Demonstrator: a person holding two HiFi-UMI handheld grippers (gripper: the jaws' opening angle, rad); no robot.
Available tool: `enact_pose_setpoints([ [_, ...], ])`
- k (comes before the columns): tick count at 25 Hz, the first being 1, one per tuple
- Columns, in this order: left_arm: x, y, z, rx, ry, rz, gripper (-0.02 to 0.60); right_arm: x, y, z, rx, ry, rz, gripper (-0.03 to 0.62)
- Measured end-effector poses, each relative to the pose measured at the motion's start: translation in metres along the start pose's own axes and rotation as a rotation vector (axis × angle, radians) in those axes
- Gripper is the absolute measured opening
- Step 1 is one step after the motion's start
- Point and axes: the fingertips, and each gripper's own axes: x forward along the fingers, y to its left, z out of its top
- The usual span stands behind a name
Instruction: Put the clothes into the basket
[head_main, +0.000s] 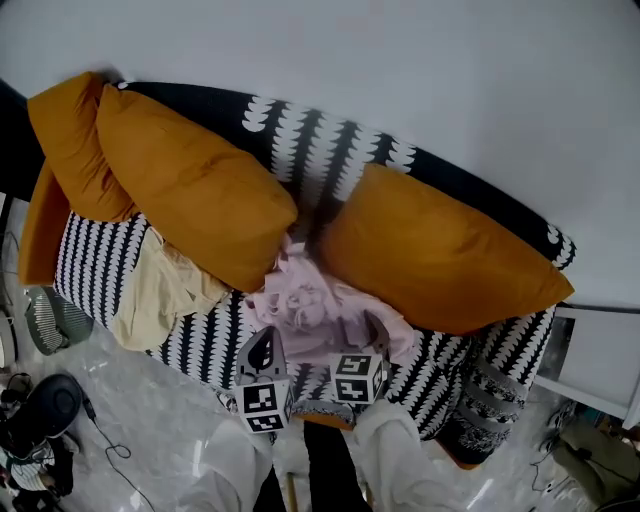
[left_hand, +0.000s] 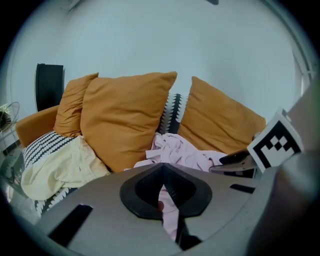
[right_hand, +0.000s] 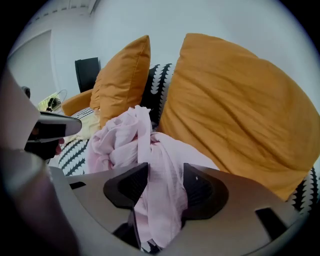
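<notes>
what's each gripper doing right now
left gripper: closed on the pink garment
right gripper: open, the pink garment lies between its jaws

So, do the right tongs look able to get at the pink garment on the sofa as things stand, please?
Probably yes: the right tongs stand open with a fold of the pink garment lying between them, and nothing covers it.

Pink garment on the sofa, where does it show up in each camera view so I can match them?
Head view: pink garment low centre, on the sofa seat.
Left gripper view: pink garment at centre, above the jaws and between them.
Right gripper view: pink garment centre-left, lying between the jaws.
Shared landmark: the orange cushion at its right.
</notes>
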Motion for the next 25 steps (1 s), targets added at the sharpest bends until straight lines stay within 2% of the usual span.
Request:
enact_pose_setpoints([
  [12,0.003,0.015,-0.025,-0.016,0.022,0.024,0.006,0.028,0.003,-0.02,-0.003,0.041,-0.006,0.193],
  [17,0.004,0.017,-0.034,-0.023,0.038,0.027,0.005,0.034,0.004,-0.024,0.013,0.081,0.019,0.187],
  [19,0.005,0.017,-0.033,-0.03,0.037,0.025,0.006,0.036,0.003,-0.023,0.01,0.097,0.017,0.165],
  [22,0.003,0.017,-0.028,-0.038,0.032,0.021,0.006,0.035,0.004,-0.021,-0.02,0.107,0.004,0.09],
  [25,0.001,0.017,-0.029,-0.042,0.03,0.021,0.006,0.031,0.005,-0.019,-0.016,0.09,0.006,0.067],
])
